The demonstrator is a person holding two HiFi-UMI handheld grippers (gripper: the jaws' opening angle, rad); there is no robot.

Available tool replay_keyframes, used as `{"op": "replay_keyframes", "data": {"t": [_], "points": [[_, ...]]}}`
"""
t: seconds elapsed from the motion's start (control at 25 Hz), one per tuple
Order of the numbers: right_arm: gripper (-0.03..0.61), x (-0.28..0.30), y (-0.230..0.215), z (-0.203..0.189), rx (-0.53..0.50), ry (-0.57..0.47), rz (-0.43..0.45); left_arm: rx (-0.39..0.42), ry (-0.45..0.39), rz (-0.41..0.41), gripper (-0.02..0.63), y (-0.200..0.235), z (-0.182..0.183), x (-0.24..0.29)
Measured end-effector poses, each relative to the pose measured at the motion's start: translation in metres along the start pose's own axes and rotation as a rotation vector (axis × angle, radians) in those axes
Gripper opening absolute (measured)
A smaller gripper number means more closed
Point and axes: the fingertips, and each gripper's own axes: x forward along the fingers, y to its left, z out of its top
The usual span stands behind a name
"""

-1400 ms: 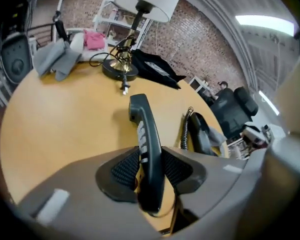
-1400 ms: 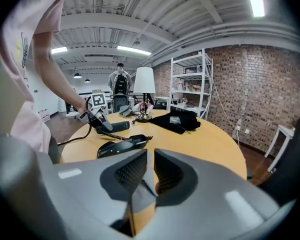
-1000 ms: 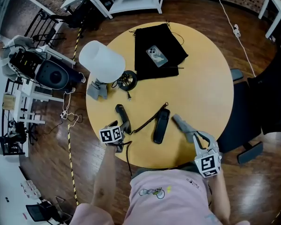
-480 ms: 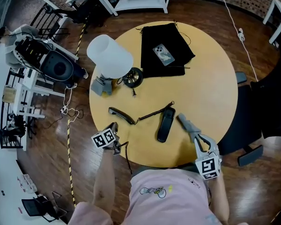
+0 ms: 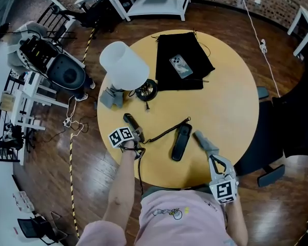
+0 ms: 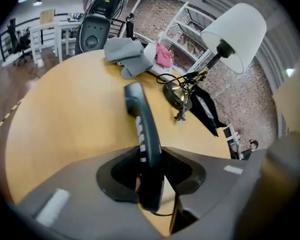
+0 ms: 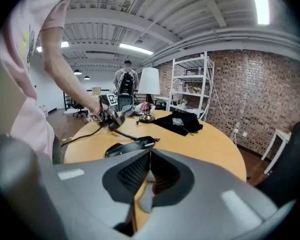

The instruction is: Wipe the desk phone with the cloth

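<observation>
Grey cloth (image 5: 204,141) sticks forward out of the right gripper (image 5: 213,156), close in front of us. Its jaws are clenched flat on one end, and the free end lies on the wooden table (image 5: 231,96). That end is just beside the phone base (image 5: 180,142), apart from it as far as we can tell.

On our other side the left gripper (image 5: 134,135) has the black handset (image 5: 129,121) between its jaws. They have just been opening, yet the pads look pressed to its sides, so we read it as grasped. A curly cord (image 5: 164,133) runs from handset to base.

Farther off stands a white lamp (image 5: 124,65). Farthest is a black bag (image 5: 195,50) with a mobile phone (image 5: 178,65) on it.

We judge that wiping has not started: one tool has the handset, the other the cloth, and the two are well apart. Next we need to bring the cloth across onto the handset or base. The left grip must stay firm, and the cord must not drag the base.
</observation>
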Motion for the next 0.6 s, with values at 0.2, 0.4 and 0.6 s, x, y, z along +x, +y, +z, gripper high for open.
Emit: {"op": "replay_keyframes", "data": {"t": [0.2,0.4,0.6], "points": [[0.039,0.009,0.03,0.069,0.192,-0.137,0.2,0.089,-0.143,-0.443,0.13,-0.067,-0.009,-0.035],[0.174,0.066,0.062,0.139,0.295,-0.19,0.358,0.574,-0.169,-0.554,0.13,-0.161,-0.053,-0.095],[0.234,0.099,0.079,0.158,0.377,-0.156,0.345,0.832,-0.226,-0.567,0.132,-0.216,-0.094,-0.131]]}}
